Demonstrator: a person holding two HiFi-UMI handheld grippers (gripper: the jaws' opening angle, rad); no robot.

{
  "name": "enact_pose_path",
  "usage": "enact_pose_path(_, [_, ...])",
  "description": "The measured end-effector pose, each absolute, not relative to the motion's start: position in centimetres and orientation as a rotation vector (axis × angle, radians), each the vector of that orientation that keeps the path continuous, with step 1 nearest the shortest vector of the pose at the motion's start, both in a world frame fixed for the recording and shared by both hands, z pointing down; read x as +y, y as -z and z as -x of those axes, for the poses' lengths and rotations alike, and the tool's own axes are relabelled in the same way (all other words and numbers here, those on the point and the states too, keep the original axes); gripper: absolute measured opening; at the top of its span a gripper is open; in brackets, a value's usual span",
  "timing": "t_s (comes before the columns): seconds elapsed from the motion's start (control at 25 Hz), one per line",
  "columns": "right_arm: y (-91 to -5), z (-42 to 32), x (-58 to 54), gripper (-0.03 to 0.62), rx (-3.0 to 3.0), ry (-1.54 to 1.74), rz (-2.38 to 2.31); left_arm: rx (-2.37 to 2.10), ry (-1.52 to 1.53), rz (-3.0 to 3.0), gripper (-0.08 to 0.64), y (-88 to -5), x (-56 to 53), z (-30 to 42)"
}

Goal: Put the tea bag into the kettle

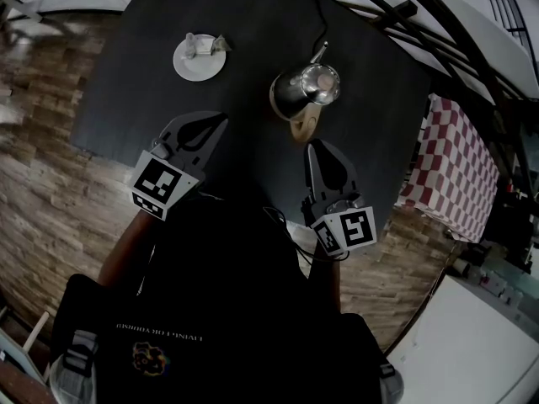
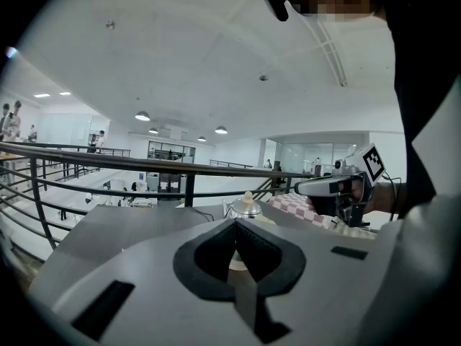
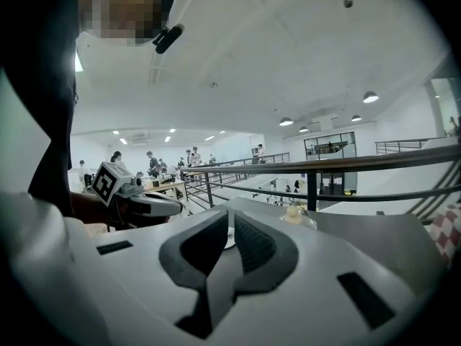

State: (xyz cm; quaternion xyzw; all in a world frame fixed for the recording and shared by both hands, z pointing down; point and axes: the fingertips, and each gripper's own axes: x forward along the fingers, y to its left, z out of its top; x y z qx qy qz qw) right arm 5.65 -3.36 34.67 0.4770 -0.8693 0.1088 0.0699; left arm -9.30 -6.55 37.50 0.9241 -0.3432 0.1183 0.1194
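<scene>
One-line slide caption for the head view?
Shut and empty, left tongs and right tongs over the table's near edge; lidded kettle and plate with tea bag beyond.

Kettle (image 1: 305,91): polished metal, round-bellied, upright on the dark table (image 1: 253,15), right of centre and well apart from the tea bag. Wears its lid, shut, with a pale knob on top. Points a thin spout up and away toward the table's far edge in the head view. Shows a tan part at its near side, handle or stand impossible to tell. Tea bag (image 1: 221,45): small, pale tan, roughly pyramid-shaped. Lies at the right rim of a white plate (image 1: 198,67) on the table's far left, just beside a small white item (image 1: 192,42) too blurred to name.
</scene>
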Motion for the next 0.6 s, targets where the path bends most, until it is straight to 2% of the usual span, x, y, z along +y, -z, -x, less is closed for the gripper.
enact_pose_path(0.6, [-34.48, -5.57, -2.76, 0.02, -2.62, -0.305, -1.424, -1.006, -0.34, -2.708, 0.005, -37.08, -6.07, 9.09])
